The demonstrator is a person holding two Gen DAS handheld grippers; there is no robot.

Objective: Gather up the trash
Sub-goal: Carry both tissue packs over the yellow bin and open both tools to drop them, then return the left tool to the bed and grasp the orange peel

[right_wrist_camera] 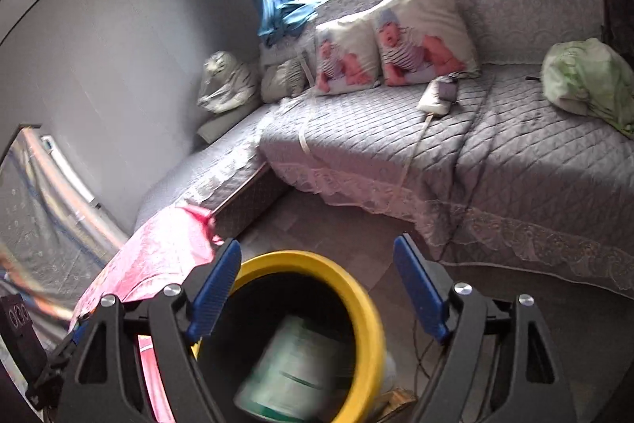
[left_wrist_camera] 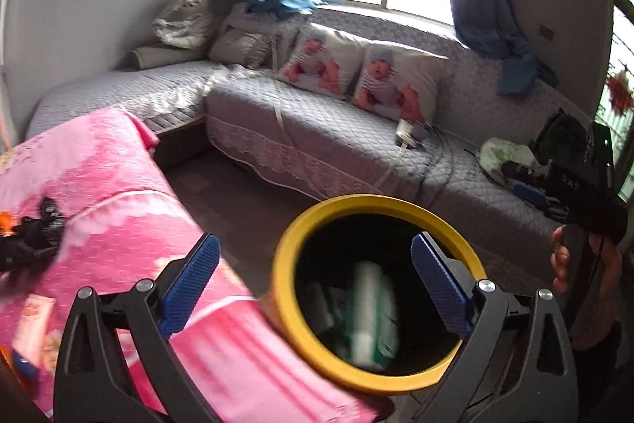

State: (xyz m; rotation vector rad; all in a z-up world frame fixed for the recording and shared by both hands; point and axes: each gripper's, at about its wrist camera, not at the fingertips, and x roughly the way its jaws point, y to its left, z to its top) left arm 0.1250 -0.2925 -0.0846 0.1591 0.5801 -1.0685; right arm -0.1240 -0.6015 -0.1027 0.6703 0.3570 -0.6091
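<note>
A round bin with a yellow rim (left_wrist_camera: 283,284) and a black inside stands on the floor beside a pink-covered surface. In it shows a blurred green and white package (left_wrist_camera: 368,320), also seen in the right wrist view as a green and white package (right_wrist_camera: 293,363). My left gripper (left_wrist_camera: 315,240) is open above the bin's mouth with nothing between its blue pads. My right gripper (right_wrist_camera: 317,242) is open too, over the far side of the yellow rim (right_wrist_camera: 370,324), and empty. The left wrist view shows a hand (left_wrist_camera: 562,260) holding that gripper at the right edge.
A pink blanket (left_wrist_camera: 119,209) covers the surface left of the bin, with a black and orange object (left_wrist_camera: 31,232) on it. A grey quilted corner sofa (right_wrist_camera: 396,145) carries printed pillows (right_wrist_camera: 420,38), a white adapter (right_wrist_camera: 436,98) with cables, and a green cloth bundle (right_wrist_camera: 586,78).
</note>
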